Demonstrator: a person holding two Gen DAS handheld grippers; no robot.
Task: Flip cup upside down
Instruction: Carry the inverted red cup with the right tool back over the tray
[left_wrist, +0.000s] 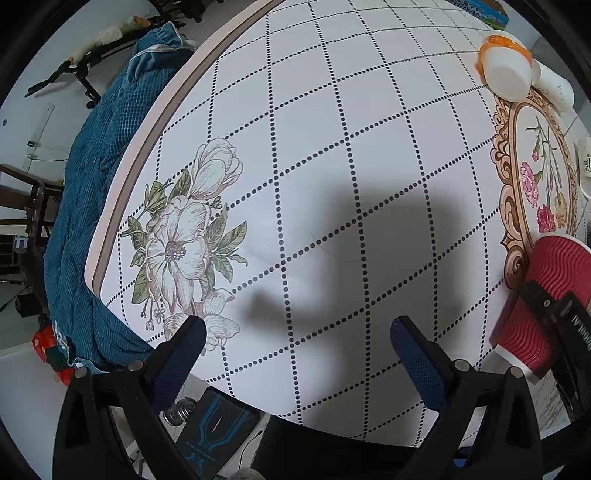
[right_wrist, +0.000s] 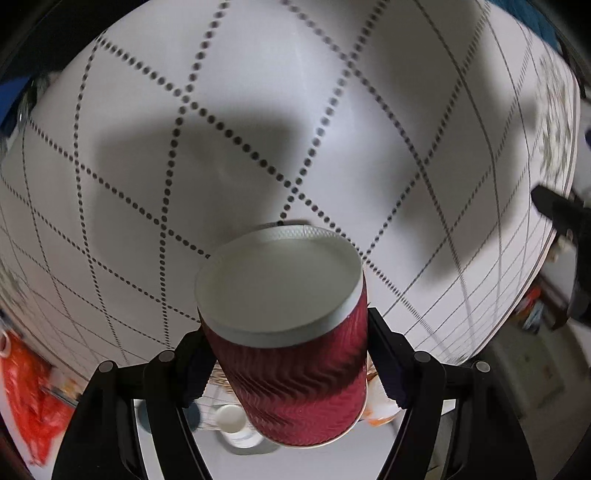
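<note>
A red ribbed paper cup (right_wrist: 295, 373) with a white base is clamped between my right gripper's (right_wrist: 291, 369) fingers. It is held in the air above the table, with its closed white bottom (right_wrist: 277, 280) pointing away from the camera and its open rim toward me. In the left wrist view the same cup (left_wrist: 543, 295) shows at the right edge, tilted, with the right gripper's black finger (left_wrist: 554, 310) across it. My left gripper (left_wrist: 299, 343) is open and empty over the white tablecloth (left_wrist: 332, 147) near its front edge.
The tablecloth has a dotted diamond grid, a printed flower (left_wrist: 181, 240) and an ornate oval print (left_wrist: 543, 173). An orange-and-white container (left_wrist: 506, 62) stands at the far right. A blue-cushioned chair (left_wrist: 96, 206) stands left of the table. A red bag (right_wrist: 26, 398) lies at lower left.
</note>
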